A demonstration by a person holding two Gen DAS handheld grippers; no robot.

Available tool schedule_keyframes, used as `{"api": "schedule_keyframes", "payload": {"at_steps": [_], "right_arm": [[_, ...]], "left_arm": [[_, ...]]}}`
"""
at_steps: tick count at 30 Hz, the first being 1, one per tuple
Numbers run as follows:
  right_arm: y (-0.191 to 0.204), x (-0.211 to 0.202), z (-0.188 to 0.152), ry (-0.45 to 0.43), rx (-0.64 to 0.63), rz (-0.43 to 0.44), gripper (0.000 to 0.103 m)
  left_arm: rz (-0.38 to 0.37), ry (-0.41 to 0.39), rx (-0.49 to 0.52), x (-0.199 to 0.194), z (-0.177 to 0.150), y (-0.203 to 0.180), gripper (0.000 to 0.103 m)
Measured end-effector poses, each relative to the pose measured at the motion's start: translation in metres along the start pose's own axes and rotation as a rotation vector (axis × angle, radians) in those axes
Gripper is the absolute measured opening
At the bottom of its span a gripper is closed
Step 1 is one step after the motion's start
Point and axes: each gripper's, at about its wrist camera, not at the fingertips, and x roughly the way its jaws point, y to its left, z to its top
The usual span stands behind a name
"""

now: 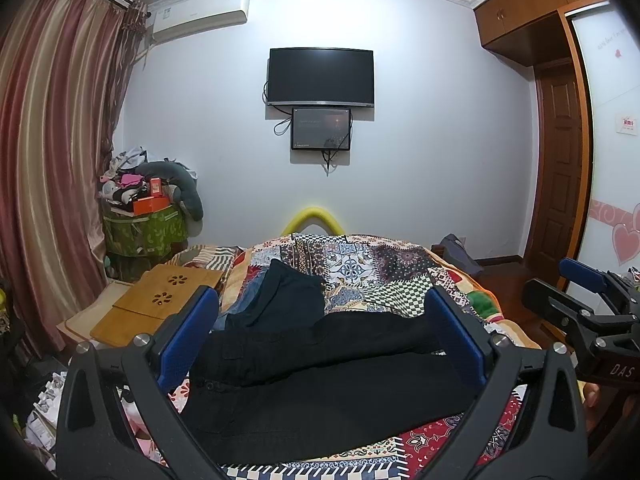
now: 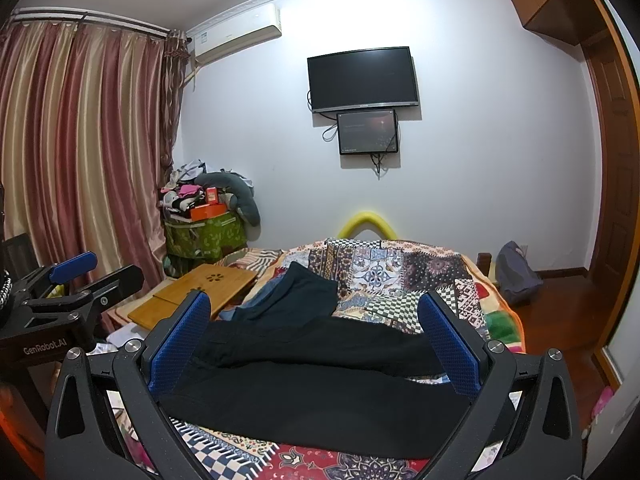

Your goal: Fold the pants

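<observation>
Black pants (image 1: 320,364) (image 2: 312,368) lie spread across the near part of a patchwork bedspread (image 1: 360,264) (image 2: 384,272), legs running to the right. A second dark navy garment (image 1: 288,292) (image 2: 300,292) lies just behind them on a bit of denim. My left gripper (image 1: 322,324) hovers open at the near edge of the bed, blue pads (image 1: 188,332) on either side of the pants and nothing held. My right gripper (image 2: 316,336) is open in the same way, with nothing held. Each shows in the other's view: right gripper (image 1: 560,288), left gripper (image 2: 100,272).
A wooden lap desk (image 1: 160,300) (image 2: 200,292) rests on the bed's left side. Behind it stands a green storage box (image 1: 144,232) piled with clutter, beside striped curtains (image 1: 52,140). A yellow foam guard (image 1: 312,218) caps the far bed end. A dark bag (image 2: 516,272) sits on the floor at right.
</observation>
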Motion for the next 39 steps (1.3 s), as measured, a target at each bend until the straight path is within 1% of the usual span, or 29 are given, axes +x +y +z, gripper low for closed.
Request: {"api": "schedule_keyframes", "payload": {"at_steps": [24,28,30,36,38,39], "right_arm": [[-0.002,-0.001,0.001,-0.001,-0.005,-0.005,0.103],[-0.004,0.000,0.002,0.000,-0.004,-0.005,0.103],[-0.005,0.002,0.002,0.003,-0.003,-0.006,0.103],[-0.006,0.006,0.001,0.006,-0.004,-0.004,0.103],[-0.005,0.010,-0.001,0.009,-0.008,-0.007,0.103],[-0.006,0.013,-0.001,0.012,-0.010,-0.007,0.103]], "left_arm": [[0.002,0.000,0.002,0.001,-0.001,-0.003,0.103],[-0.011,0.008,-0.002,0.002,-0.002,-0.003,0.103],[-0.017,0.012,-0.005,0.005,-0.002,-0.002,0.103],[-0.005,0.019,0.011,0.019,-0.003,0.000,0.103],[-0.008,0.010,0.008,0.024,-0.003,0.004,0.103],[0.004,0.001,0.005,0.030,-0.002,0.005,0.103]]}}
